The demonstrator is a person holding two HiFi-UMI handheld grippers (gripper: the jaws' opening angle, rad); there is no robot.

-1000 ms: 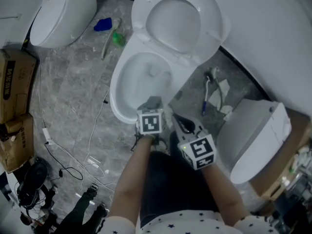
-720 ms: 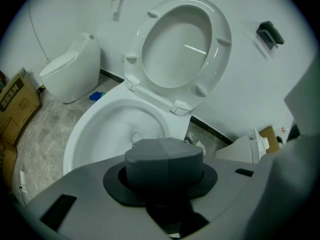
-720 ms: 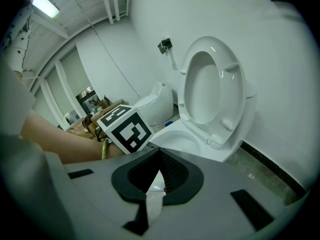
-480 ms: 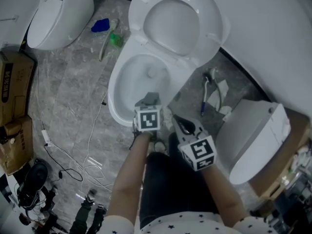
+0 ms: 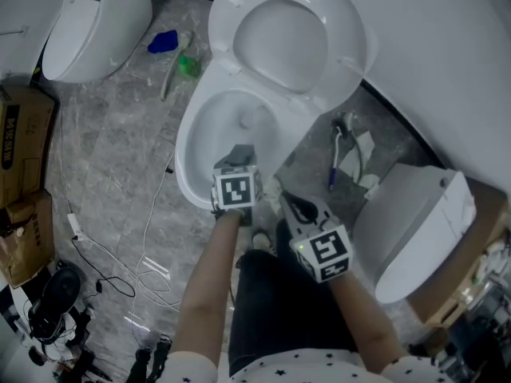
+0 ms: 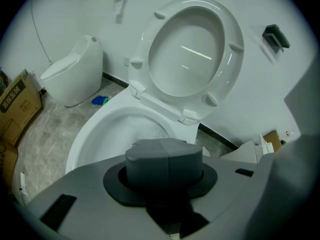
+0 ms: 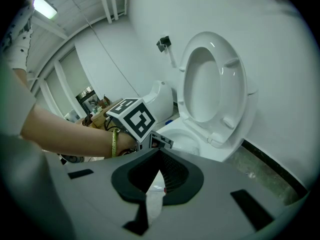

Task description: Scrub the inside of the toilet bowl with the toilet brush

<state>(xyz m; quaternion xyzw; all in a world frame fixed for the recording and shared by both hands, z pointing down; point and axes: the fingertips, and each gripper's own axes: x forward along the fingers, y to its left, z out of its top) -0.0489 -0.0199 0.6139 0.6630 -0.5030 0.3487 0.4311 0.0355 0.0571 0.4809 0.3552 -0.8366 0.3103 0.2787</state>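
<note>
Your left gripper (image 5: 238, 155) has edged forward over the near rim of the toilet bowl (image 5: 190, 154), jaws closed on nothing. Your right gripper (image 5: 289, 201) hangs back, also closed and empty. What looks like the brush (image 5: 176, 69) lies on the floor left of the toilet, so scrubbing hasn't begun.

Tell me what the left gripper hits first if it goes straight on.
Probably the bowl, its inner wall lying just ahead of the shut left gripper; depth is hard to judge.

Grey marbled floor (image 5: 120, 158) meets a curved white wall (image 5: 447, 70) far right; cardboard boxes (image 5: 24, 134) and loose cables (image 5: 152, 214) lie left.
</note>
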